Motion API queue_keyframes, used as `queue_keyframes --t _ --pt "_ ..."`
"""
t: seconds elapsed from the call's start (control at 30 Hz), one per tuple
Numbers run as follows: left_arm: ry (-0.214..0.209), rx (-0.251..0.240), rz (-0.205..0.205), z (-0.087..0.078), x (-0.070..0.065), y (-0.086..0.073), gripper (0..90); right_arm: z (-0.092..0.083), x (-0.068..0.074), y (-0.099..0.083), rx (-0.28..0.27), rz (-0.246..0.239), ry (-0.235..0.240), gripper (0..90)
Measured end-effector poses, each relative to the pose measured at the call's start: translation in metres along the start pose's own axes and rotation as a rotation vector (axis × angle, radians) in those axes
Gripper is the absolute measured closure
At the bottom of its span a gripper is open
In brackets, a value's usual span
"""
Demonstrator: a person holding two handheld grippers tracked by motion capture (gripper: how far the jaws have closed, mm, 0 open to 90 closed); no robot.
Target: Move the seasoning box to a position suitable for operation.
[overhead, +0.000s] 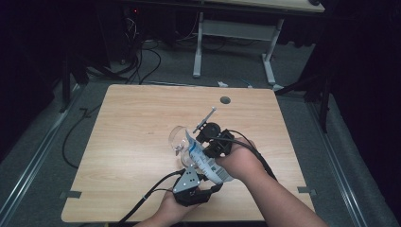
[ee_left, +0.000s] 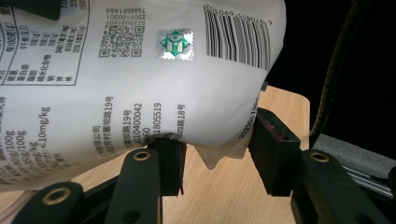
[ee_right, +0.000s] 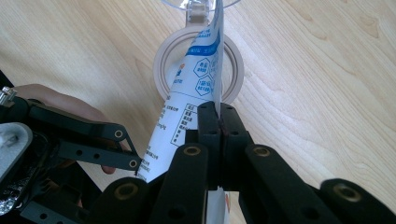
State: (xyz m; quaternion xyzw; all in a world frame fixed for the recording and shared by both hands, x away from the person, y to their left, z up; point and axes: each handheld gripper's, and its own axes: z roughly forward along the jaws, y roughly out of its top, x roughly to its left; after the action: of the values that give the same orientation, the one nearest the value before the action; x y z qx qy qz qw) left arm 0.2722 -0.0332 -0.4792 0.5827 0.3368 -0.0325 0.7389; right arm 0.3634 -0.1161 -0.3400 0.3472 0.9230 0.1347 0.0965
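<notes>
My right fingers (ee_right: 219, 122) are pressed together on the thin edge of a white printed pouch (ee_right: 196, 88), pinching it so that the pouch rises edge-on from between them in the right gripper view; my left fingers (ee_left: 273, 154) stand spread, one on each side of the pouch's lower corner (ee_left: 210, 156), and I can't tell whether either one touches it; in the left gripper view the pouch (ee_left: 140, 70) hangs close above them, its barcode, QR code and a small green foil sticker turned toward the camera, with the light wooden surface (ee_left: 224, 196) below; from the high view I see the pouch (overhead: 201, 158) held over the near middle of the surface (overhead: 137, 123), slanting between the right gripper (overhead: 213, 139), farther from me, and the left gripper (overhead: 201, 187), nearer the front edge, each in one of the person's hands; a clear glass cup (overhead: 178, 141) sits just beside the pouch's upper end, and in the right gripper view its round base (ee_right: 161, 70) shows directly behind the pouch; a dark round hole (overhead: 225, 100) marks the surface near its far edge, well apart from everything else.
</notes>
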Motion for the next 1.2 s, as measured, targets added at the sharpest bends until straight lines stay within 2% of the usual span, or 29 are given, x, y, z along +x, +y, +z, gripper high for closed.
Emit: queue_keyframes --t 0.43,1.2 --pt "0.003 0.002 0.003 0.0007 0.0005 -0.0005 58.3 0.0016 -0.0004 -0.0008 -0.001 0.010 0.006 89.9" --pt "0.000 0.002 0.003 0.0009 0.0001 -0.0005 58.3 0.0020 -0.0010 -0.0011 -0.004 -0.003 0.003 89.9"
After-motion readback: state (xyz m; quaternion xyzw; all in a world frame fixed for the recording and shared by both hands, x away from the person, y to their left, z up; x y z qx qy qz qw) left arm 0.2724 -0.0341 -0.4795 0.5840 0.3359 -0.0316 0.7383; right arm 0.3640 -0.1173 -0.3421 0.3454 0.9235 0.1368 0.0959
